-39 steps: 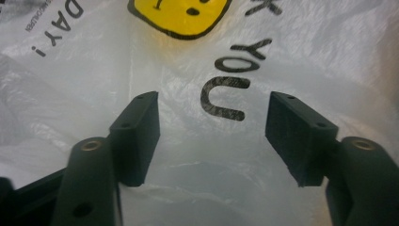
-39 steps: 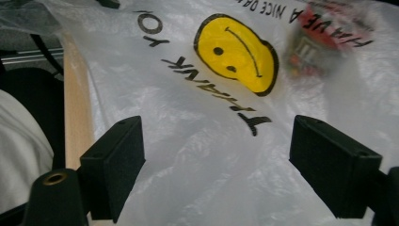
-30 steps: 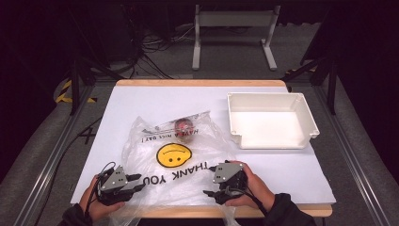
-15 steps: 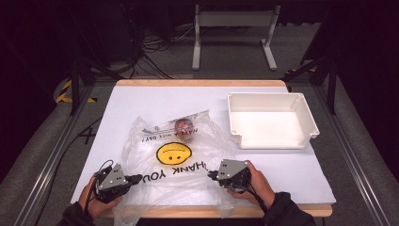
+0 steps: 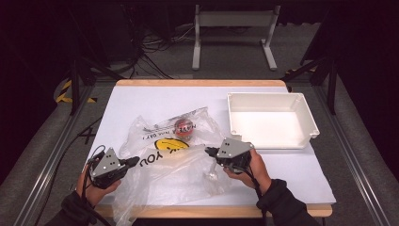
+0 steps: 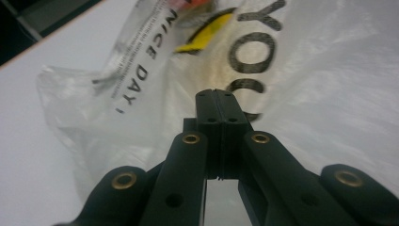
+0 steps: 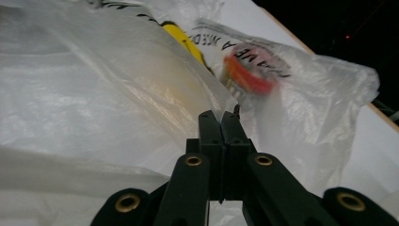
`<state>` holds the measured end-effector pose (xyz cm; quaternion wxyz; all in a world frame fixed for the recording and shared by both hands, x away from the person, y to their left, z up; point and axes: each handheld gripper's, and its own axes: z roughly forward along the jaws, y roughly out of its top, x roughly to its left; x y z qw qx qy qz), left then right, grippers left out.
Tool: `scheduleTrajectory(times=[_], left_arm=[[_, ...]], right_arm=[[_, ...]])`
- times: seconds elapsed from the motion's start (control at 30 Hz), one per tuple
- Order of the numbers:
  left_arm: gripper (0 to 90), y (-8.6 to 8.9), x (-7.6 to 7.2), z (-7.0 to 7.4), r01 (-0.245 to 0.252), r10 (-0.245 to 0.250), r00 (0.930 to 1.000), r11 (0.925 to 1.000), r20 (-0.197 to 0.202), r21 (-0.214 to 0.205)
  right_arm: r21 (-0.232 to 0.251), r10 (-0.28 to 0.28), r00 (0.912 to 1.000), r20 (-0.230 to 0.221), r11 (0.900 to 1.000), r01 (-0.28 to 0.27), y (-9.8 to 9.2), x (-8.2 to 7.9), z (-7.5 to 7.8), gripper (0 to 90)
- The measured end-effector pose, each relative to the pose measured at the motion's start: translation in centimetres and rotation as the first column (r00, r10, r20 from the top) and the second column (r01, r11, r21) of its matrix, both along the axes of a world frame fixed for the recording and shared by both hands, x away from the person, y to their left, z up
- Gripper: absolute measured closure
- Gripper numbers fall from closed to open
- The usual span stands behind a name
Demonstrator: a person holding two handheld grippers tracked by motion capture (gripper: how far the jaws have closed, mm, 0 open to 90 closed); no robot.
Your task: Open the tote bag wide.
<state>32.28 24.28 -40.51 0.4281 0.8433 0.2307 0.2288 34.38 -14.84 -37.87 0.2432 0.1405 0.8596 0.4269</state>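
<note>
A clear plastic bag (image 5: 181, 176) printed with a yellow smiley and black lettering lies on the white table (image 5: 136, 101). A red round object (image 5: 182, 128) sits inside its far end. My left gripper (image 5: 133, 161) is shut on the bag's near left edge. My right gripper (image 5: 208, 151) is shut on its near right edge. The film between them is raised off the table and sags. In the left gripper view the jaws (image 6: 217, 96) meet over the bag (image 6: 324, 80). The right gripper view shows my gripper (image 7: 220, 116) pinching the film (image 7: 94, 84), with the red object (image 7: 249, 75) blurred beyond.
An empty white tray (image 5: 303, 102) stands at the right of the table, beyond my right hand. The table's wooden front edge (image 5: 301, 212) runs just under both wrists. Black metal frames and cables flank the table on the floor.
Both grippers have shut on the bag's near edges and risen. The near part of the bag has lifted and spread between them, and the far end has shifted a little.
</note>
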Motion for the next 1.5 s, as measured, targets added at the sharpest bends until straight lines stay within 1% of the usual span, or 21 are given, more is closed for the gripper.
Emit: scheduleTrajectory(times=[0.27,0.33,0.47,0.57,0.63,0.73,0.77,0.83,0.87,0.9,0.97,1.0,1.03,1.1,1.13,1.17,1.23,1.27,1.33,1.43,1.5], left_arm=[[90.0,-0.5,1.3,1.5,-0.008,0.009,0.9997,0.9994,0.025,-0.033],[89.8,-0.8,1.3,1.9,0.012,-0.011,0.9996,0.9987,0.026,-0.049],[82.1,-2.0,0.3,2.9,0.075,-0.073,0.9966,0.9952,0.038,-0.063],[69.7,-3.0,-0.8,3.2,0.099,-0.097,0.9949,0.9921,0.027,-0.077],[54.4,-3.5,-1.4,3.5,0.094,-0.092,0.9955,0.9918,0.022,-0.087],[28.7,-4.7,-2.6,3.7,0.103,-0.110,0.9930,0.9864,-0.044,-0.128],[23.0,-4.7,-2.6,3.7,0.103,-0.110,0.9930,0.9864,-0.044,-0.128],[18.9,-5.5,-3.3,3.7,0.131,-0.142,0.9874,0.9802,-0.070,-0.149],[14.2,-5.9,-3.7,3.6,0.142,-0.155,0.9847,0.9797,-0.081,-0.141],[14.2,-6.5,-4.0,3.4,0.142,-0.152,0.9847,0.9833,-0.085,-0.114],[10.8,-7.6,-4.5,2.8,0.134,-0.138,0.9849,0.9900,-0.105,-0.046],[9.5,-8.1,-4.5,2.4,0.109,-0.108,0.9874,0.9941,-0.115,0.000],[9.5,-8.5,-4.6,1.9,0.108,-0.102,0.9873,0.9933,-0.122,0.042],[9.7,-9.1,-4.2,0.8,0.078,-0.059,0.9870,0.9890,-0.150,0.126],[11.7,-9.1,-4.0,0.3,0.048,-0.026,0.9896,0.9867,-0.141,0.155],[11.7,-9.1,-3.7,-0.1,0.012,0.014,0.9919,0.9791,-0.126,0.203],[13.2,-8.6,-3.0,-0.8,-0.059,0.091,0.9900,0.9602,-0.107,0.273],[15.2,-8.0,-2.4,-1.0,-0.096,0.130,0.9858,0.9560,-0.106,0.277],[17.9,-7.5,-2.1,-1.1,-0.112,0.147,0.9830,0.9557,-0.110,0.272],[28.0,-6.1,-1.2,-1.2,-0.161,0.197,0.9748,0.9458,-0.104,0.282],[35.3,-5.5,-0.8,-1.2,-0.174,0.211,0.9714,0.9443,-0.109,0.279]], right_arm=[[0.050,-0.078,0.9965,0.031,0.9958,0.076,-0.7,1.4,1.4,90.0],[0.053,-0.089,0.9956,0.030,0.9948,0.087,-0.7,1.6,1.5,90.0],[0.049,-0.086,0.9959,0.029,0.9952,0.085,-0.5,1.6,1.5,90.0],[0.042,-0.090,0.9958,0.020,0.9951,0.089,-0.5,1.7,1.4,90.0],[0.038,-0.094,0.9955,0.015,0.9949,0.093,-0.4,1.7,1.3,90.0],[0.034,-0.098,0.9952,0.009,0.9947,0.097,-0.3,1.8,1.2,90.0],[0.028,-0.097,0.9953,0.005,0.9949,0.097,-0.2,1.8,1.1,90.0],[0.027,-0.098,0.9951,0.004,0.9948,0.098,-0.1,1.8,1.0,90.0],[0.021,-0.098,0.9952,0.001,0.9950,0.098,0.0,1.8,0.9,90.0],[0.021,-0.098,0.9952,0.001,0.9950,0.098,0.0,1.8,0.9,90.0],[0.016,-0.094,0.9955,-0.003,0.9954,0.094,0.0,1.7,0.8,90.0],[0.014,-0.096,0.9954,-0.003,0.9953,0.096,0.0,1.7,0.7,90.0],[0.014,-0.096,0.9954,-0.003,0.9953,0.096,0.0,1.7,0.7,90.0],[0.016,-0.092,0.9957,-0.004,0.9956,0.092,-0.1,1.5,0.7,90.0],[0.016,-0.091,0.9959,0.003,0.9957,0.091,-0.2,1.2,0.9,90.0],[0.016,-0.091,0.9959,0.003,0.9957,0.091,-0.2,1.2,0.9,90.0],[0.015,-0.086,0.9963,0.009,0.9962,0.086,-0.4,0.8,1.1,90.0],[0.019,-0.086,0.9963,0.010,0.9961,0.086,-0.6,0.6,1.2,90.0],[0.022,-0.087,0.9962,0.011,0.9960,0.087,-0.9,0.4,1.3,90.0],[0.034,-0.078,0.9969,0.004,0.9964,0.078,-1.3,0.2,1.5,90.0],[0.036,-0.063,0.9980,0.000,0.9974,0.063,-1.1,-0.1,1.5,90.0]])
